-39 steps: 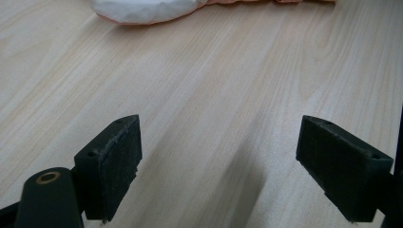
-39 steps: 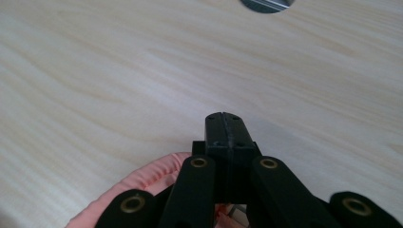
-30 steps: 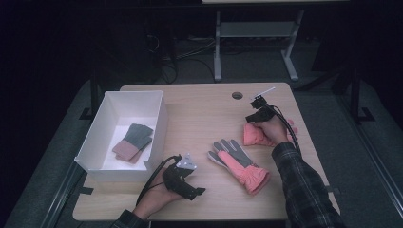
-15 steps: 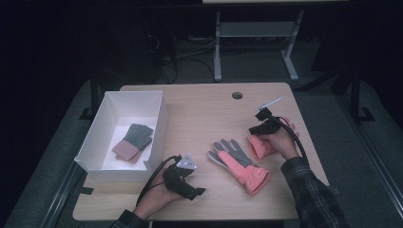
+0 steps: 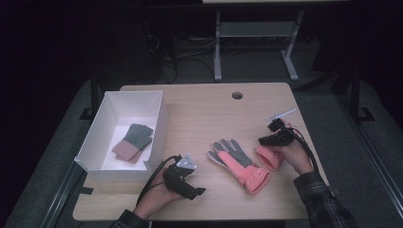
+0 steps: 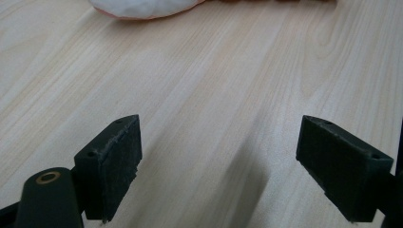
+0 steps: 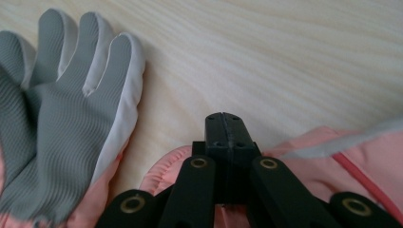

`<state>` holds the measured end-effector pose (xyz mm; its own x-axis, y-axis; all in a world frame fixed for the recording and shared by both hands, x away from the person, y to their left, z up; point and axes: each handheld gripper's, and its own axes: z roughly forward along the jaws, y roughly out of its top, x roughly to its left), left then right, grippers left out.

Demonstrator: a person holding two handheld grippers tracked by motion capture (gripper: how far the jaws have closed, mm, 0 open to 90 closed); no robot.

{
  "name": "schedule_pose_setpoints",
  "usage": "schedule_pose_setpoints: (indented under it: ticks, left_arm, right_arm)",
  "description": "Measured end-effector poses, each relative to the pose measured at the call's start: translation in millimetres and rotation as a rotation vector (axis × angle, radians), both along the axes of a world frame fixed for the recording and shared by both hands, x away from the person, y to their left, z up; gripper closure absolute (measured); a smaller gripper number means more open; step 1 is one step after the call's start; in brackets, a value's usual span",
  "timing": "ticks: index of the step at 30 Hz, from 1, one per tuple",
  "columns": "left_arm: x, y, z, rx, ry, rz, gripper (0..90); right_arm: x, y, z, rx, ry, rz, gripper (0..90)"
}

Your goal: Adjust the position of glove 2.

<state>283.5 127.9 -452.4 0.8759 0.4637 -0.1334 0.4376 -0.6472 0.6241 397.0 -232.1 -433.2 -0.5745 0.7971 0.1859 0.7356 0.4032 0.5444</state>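
Pink-cuffed glove [image 5: 237,161] lies diagonally, fingertips toward box [image 5: 95,137]

A grey-palmed pink glove [image 5: 237,163] lies flat mid-table, just beside a crumpled pink glove [image 5: 267,157].

Light wooden table [image 5: 199,107], white box [image 5: 157,121], two pink-grey gloves [image 5: 237,161]

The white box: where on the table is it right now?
In the high view, the white box sits at the table's left edge, left of the left gripper, with a glove inside.
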Motion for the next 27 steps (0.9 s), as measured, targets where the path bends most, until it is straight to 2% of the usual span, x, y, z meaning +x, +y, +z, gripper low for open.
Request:
schedule_pose_setpoints:
  ticks: [7, 10, 15, 19, 23, 26, 27]
  left_arm:
    - [-1.4, -0.1, -0.2, -0.009, -0.005, 0.01, 15.1]
    - [-1.3, -0.6, -0.4, 0.003, -0.006, -0.001, 15.0]
    - [-2.3, -1.5, -0.9, -0.001, -0.004, 0.006, 15.0]
    - [-1.4, -0.3, -0.3, 0.01, -0.009, -0.002, 15.0]
    - [-2.3, -1.4, -0.7, 0.001, -0.005, 0.008, 15.0]
    - [-2.6, -1.8, -0.6, 0.002, -0.007, 0.004, 15.0]
    - [-2.7, -1.7, -0.7, 0.002, -0.008, 0.004, 15.0]
  right_arm:
    - [-30.0, -14.9, 0.9, -0.005, 0.0, -0.002, 90.0]
    - [-40.7, -22.3, 0.5, 0.002, 0.001, -0.006, 90.0]
    - [-60.8, -37.2, -0.1, 0.014, 0.014, -0.022, 90.0]
    - [-77.0, -47.8, -0.3, 0.008, 0.011, -0.028, 90.0]
    - [-93.2, -59.5, 0.2, 0.001, 0.009, -0.037, 90.0]
    - [-101.6, -67.5, 0.0, 0.018, 0.004, -0.032, 89.8]
    - [-104.5, -70.2, 1.9, 0.035, -0.006, -0.03, 86.6]
